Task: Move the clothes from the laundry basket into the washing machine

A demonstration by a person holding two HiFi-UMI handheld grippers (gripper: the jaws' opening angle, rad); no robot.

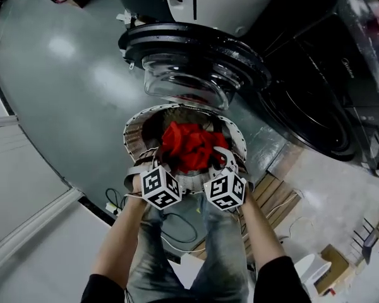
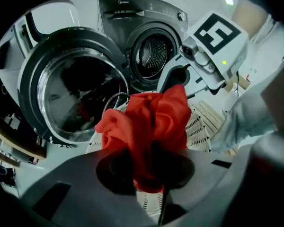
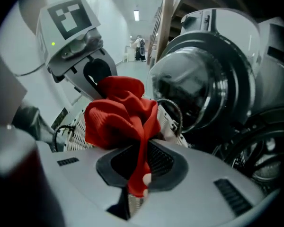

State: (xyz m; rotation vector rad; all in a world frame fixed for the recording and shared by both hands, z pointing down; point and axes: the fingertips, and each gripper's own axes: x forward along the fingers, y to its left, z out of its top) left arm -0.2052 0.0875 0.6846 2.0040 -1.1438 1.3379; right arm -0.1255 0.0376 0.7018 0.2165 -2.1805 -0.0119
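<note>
A bunched red garment hangs over the white slatted laundry basket, gripped from both sides. My left gripper is shut on its left part; in the left gripper view the red cloth is pinched between the jaws. My right gripper is shut on its right part, and the red cloth runs down into those jaws too. The washing machine's round door stands open just beyond the basket. Its drum opening shows in the left gripper view.
A second dark front-loading machine stands at the right. Cables lie on the floor by the person's legs. Wooden slats and boxes sit at the lower right. Grey floor spreads to the left.
</note>
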